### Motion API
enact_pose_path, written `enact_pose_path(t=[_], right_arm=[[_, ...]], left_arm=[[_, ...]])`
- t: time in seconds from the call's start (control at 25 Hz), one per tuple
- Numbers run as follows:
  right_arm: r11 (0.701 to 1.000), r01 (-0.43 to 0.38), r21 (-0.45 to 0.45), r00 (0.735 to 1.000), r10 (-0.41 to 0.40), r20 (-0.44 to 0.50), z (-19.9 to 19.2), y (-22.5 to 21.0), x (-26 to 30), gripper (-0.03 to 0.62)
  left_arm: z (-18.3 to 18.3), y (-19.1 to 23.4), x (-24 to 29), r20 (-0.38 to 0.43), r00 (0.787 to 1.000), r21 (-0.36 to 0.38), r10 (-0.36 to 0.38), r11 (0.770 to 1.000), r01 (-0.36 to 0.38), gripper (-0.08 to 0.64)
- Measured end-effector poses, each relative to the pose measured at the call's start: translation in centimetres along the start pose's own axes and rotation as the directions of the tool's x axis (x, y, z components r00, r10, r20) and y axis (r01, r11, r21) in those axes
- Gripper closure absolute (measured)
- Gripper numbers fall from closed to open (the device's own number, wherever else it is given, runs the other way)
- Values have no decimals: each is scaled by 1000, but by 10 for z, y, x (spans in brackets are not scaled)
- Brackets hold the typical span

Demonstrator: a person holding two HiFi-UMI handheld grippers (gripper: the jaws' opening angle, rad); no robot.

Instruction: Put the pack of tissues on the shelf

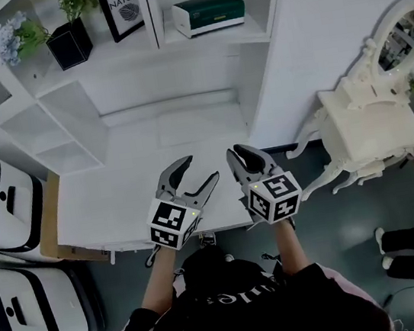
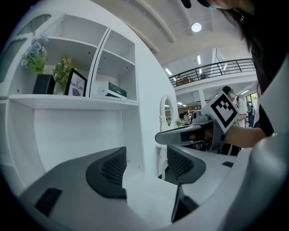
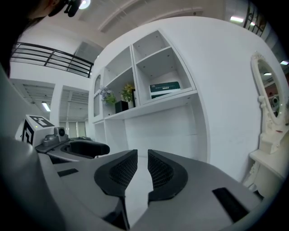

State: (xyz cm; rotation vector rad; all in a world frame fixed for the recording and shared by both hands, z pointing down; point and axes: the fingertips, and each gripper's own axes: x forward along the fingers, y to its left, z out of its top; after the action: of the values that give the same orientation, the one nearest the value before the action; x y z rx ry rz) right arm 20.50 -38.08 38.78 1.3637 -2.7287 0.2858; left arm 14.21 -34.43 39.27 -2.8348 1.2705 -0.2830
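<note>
Green-and-white pack of tissues (image 1: pixel 208 14), as far as the small view allows, lies on the shelf (image 1: pixel 174 50) in its right upper compartment, well apart from both tools. Placing step judged complete; no further grasp appears called for. The left tool (image 1: pixel 201 167) hangs released, jaws apart and empty; the right tool (image 1: pixel 237 152) is clenched on nothing. Both hover above the front edge of the white counter (image 1: pixel 120 204), with open room ahead.
</note>
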Motion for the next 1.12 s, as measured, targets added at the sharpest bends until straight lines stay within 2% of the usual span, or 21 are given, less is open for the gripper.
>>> enact_pose_path(t=[0.28,0.72,0.92,1.12], right_arm=[[996,-92,-14,994,91,-52,-41,38,-23,511],[984,-176,6,980,176,-91,-73,87,-24,511],[980,-200,0,975,199,-97,-83,126,-21,511],[977,-211,-7,971,209,-119,-98,184,-22,511]], left_arm=[[-30,-30,-36,-51,999,-36,17,999,-19,267],[-64,-26,-89,-91,994,-100,67,992,-76,270],[-72,-16,-127,-79,993,-105,90,990,-98,296],[-84,-6,-185,-67,993,-104,99,989,-106,336]])
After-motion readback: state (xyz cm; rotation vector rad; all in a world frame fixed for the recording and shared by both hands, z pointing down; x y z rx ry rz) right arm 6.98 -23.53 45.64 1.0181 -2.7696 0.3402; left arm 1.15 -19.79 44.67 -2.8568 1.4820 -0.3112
